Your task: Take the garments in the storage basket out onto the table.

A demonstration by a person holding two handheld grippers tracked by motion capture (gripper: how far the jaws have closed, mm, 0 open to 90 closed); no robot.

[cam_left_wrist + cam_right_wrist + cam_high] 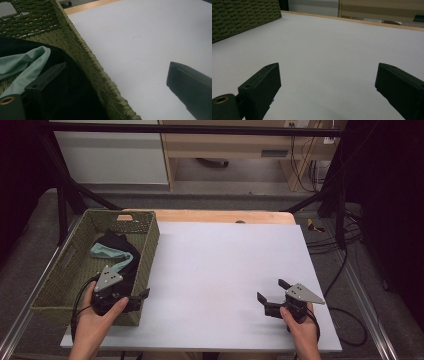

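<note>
1. Nearest the person, the right hand (301,320) holds the right gripper (272,296) low over the white board (225,270), near its front right part. Its jaws stand wide apart with nothing between them; in the right gripper view there is bare white surface under and ahead of them.
2. At the front left, the left hand (95,320) holds the left gripper (144,295) at the near right corner of the woven basket (150,245). Its jaws are spread wide and straddle the basket's right wall: in the left gripper view one jaw sits inside the basket over dark cloth and the other outside over the white board. Neither jaw presses on anything that can be made out.
3. Inside the basket, just beyond the left gripper, lies a black garment (122,252) with a pale teal cloth (107,252) on top of it. Both lie toward the basket's right side; the left part of the basket floor is bare weave.
4. Farther off, the wooden table edge (220,216) shows past the board's far side.
5. Beyond that stand a pale cabinet (110,155) and a wooden shelf unit (235,145) on the floor.
</note>
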